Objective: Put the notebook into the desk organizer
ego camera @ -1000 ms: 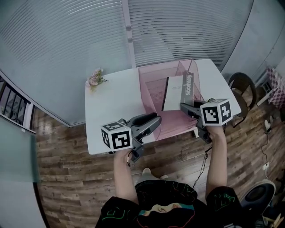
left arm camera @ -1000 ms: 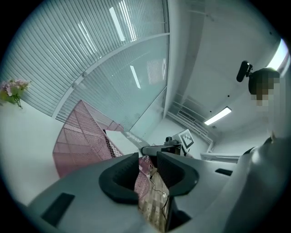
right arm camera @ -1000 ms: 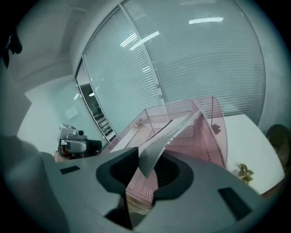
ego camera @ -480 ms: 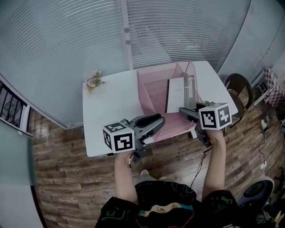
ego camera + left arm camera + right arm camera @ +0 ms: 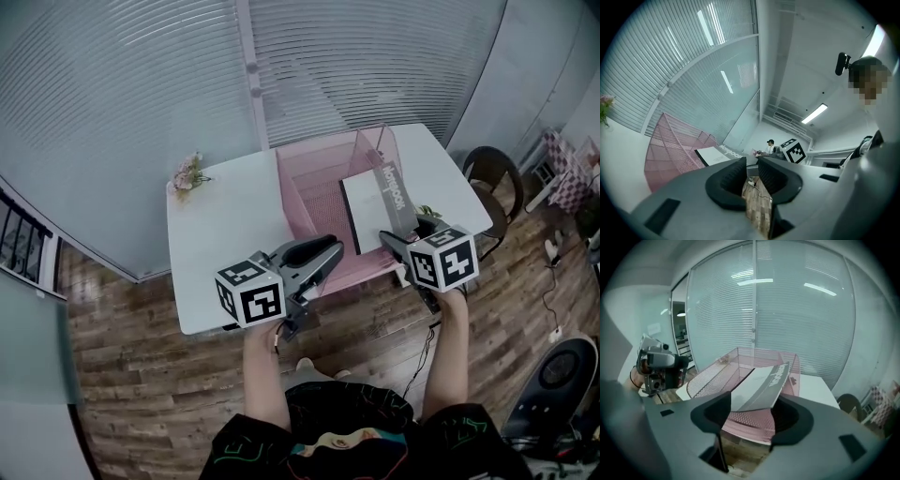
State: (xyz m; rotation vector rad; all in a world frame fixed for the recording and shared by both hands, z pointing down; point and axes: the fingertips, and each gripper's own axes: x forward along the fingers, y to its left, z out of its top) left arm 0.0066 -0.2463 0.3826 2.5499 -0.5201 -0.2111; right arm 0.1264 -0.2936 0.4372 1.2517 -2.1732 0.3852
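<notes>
The notebook (image 5: 373, 202) is seen inside the pink desk organizer (image 5: 314, 183), which is set on the far right part of the white counter (image 5: 220, 244). It is leaned on its edge against the organizer's right wall, with its near end pointed at the right gripper (image 5: 396, 242). A moment ago that gripper was closed on the notebook's near end; now the notebook has been let go. The right fingers (image 5: 717, 411) are being opened wider, and the notebook is not touched by them, though its near corner is lined up with the gap. The left gripper (image 5: 324, 255) is held by the organizer's near left corner. Its fingers (image 5: 733, 176) are being closed, and nothing is caught between them; only floor is seen through the gap. Since the notebook is left standing alone in the organizer, the job is judged to be as good as done. Only the pulling back of both grippers seems to be left.
</notes>
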